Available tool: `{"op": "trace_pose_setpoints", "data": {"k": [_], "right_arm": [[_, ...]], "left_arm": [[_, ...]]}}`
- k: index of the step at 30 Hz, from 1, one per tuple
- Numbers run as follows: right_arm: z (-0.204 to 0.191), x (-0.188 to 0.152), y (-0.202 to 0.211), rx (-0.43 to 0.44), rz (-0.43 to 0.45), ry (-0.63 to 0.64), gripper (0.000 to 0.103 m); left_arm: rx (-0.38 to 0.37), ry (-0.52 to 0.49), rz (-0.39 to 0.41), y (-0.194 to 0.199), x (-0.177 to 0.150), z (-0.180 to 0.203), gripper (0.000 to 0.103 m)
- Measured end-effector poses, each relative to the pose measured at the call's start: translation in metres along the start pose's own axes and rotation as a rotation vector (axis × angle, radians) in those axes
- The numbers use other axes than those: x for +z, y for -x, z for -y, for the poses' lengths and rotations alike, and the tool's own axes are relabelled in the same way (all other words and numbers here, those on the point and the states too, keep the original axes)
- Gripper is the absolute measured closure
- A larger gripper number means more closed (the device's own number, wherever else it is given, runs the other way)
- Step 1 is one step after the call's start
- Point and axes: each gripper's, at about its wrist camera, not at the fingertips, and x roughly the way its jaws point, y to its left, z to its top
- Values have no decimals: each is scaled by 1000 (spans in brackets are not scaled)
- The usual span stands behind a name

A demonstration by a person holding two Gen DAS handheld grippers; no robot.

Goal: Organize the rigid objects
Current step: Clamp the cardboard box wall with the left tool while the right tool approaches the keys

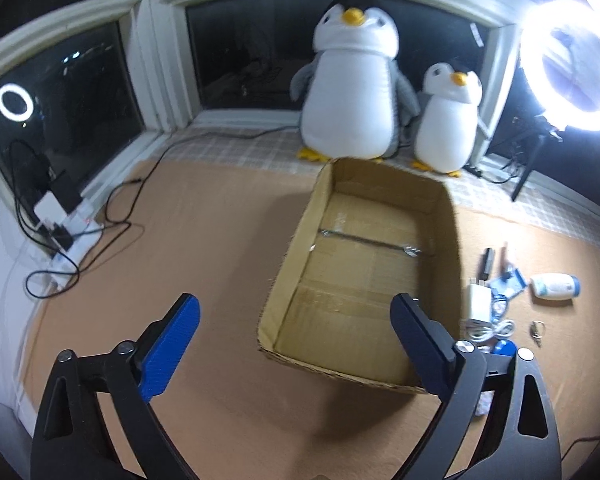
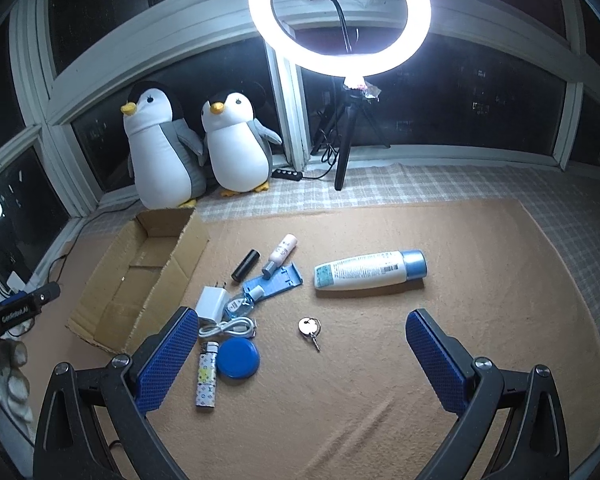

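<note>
Two plush penguins (image 2: 180,148) and a ring light (image 2: 340,12) stand far behind the cardboard box (image 2: 140,280); bottle (image 2: 370,270), keys (image 2: 310,328) and lighter (image 2: 207,380) lie right of it, ahead of the released, empty right gripper (image 2: 302,344) and left gripper (image 1: 296,328).

The left gripper (image 1: 294,320) sits at the bottom of its picture, its blue fingers (image 1: 172,344) wide apart, holding nothing. The right gripper (image 2: 302,338) is low too, spread wide and empty.
</note>
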Motion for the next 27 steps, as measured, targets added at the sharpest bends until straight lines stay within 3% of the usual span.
{"op": "trace_pose_setpoints", "data": {"k": [10, 12, 17, 27], "right_arm": [[11, -11, -22, -8, -63, 21, 3], [14, -12, -26, -8, -73, 22, 5], [24, -14, -35, -23, -91, 9, 9], [33, -18, -67, -13, -171, 42, 35]], "left_arm": [[45, 33, -110, -57, -6, -18, 31], [42, 31, -131, -64, -6, -19, 42], [36, 22, -157, -76, -6, -15, 51], [16, 19, -203, -96, -10, -12, 76]]}}
